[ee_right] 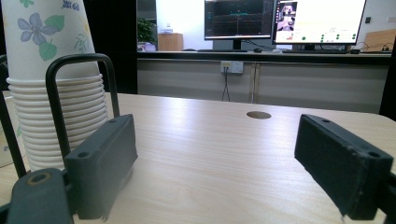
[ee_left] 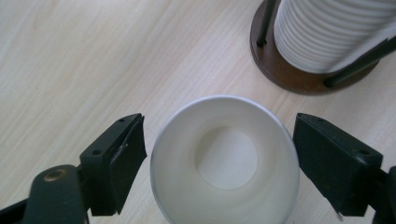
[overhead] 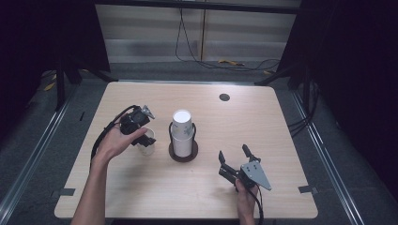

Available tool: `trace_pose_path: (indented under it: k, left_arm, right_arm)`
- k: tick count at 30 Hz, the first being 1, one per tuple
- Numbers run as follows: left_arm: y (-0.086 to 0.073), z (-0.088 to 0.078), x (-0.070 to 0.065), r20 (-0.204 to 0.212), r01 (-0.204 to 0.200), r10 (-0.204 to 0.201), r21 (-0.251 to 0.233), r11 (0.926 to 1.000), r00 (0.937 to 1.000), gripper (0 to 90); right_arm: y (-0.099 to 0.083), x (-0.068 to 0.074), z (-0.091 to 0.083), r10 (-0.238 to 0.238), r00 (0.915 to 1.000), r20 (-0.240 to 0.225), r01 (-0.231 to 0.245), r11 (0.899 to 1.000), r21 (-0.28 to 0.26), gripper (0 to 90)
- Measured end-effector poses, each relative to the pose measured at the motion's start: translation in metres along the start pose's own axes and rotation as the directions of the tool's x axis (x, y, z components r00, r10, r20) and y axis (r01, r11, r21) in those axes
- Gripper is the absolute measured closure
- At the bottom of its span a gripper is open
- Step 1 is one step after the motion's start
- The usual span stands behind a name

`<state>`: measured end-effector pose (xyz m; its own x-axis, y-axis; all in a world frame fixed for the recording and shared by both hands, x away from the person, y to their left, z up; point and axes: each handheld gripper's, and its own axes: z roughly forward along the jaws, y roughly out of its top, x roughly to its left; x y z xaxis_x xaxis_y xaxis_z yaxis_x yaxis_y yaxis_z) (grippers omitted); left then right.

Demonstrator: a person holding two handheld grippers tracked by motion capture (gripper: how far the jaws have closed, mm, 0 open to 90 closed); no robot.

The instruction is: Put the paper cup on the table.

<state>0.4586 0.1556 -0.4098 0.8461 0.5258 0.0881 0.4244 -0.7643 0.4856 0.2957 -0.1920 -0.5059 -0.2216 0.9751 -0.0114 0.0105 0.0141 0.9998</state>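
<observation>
One paper cup (ee_left: 225,161) stands upright on the bench (overhead: 263,126), squarely between the left tongs (ee_left: 219,163), jaws apart and pointing down over its rim, not touching. Right tongs (overhead: 235,155) gape idle, well right of the cup stack (overhead: 182,132). The cup's base is hidden.

No text can be read clearly. The top cup (ee_right: 46,32) of the stack carries a printed blue flower with green leaves and, above it near the rim, a few small blue characters that are cut off and too blurred to read. Behind the stack, two monitors (ee_right: 285,21) show graphs and small icons, but their writing is too small to make out.
</observation>
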Motion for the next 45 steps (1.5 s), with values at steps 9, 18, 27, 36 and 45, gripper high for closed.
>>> trace_pose_path:
  k: [9,18,27,36,45]
  left_arm:
    - [-0.001,-0.007,0.000,-0.001,0.031,-0.031,-0.084,0.9959,0.9995,17.3]
    - [-0.016,-0.022,-0.006,-0.020,0.074,-0.083,-0.280,0.9571,0.9964,17.0]
    - [-0.036,-0.016,-0.026,-0.002,0.105,-0.117,-0.421,0.9008,0.9931,16.8]
    - [-0.056,-0.014,-0.054,-0.050,0.125,-0.181,-0.546,0.8284,0.9822,17.9]
    - [-0.078,-0.002,-0.077,-0.049,0.160,-0.250,-0.648,0.7442,0.9669,17.5]
  right_arm:
    - [0.000,0.000,0.000,0.001,1.0000,0.000,-0.001,1.000,0.000,12.2]
    - [0.000,0.000,0.000,0.001,1.0000,-0.001,-0.001,1.000,0.000,12.2]
    - [0.000,0.000,0.000,0.000,1.0000,-0.001,0.000,1.000,-0.001,12.2]
    - [0.000,0.000,0.000,0.000,1.0000,-0.001,0.000,1.000,0.000,12.2]
    - [0.000,0.000,0.000,0.001,1.0000,-0.002,-0.001,1.000,0.000,12.2]
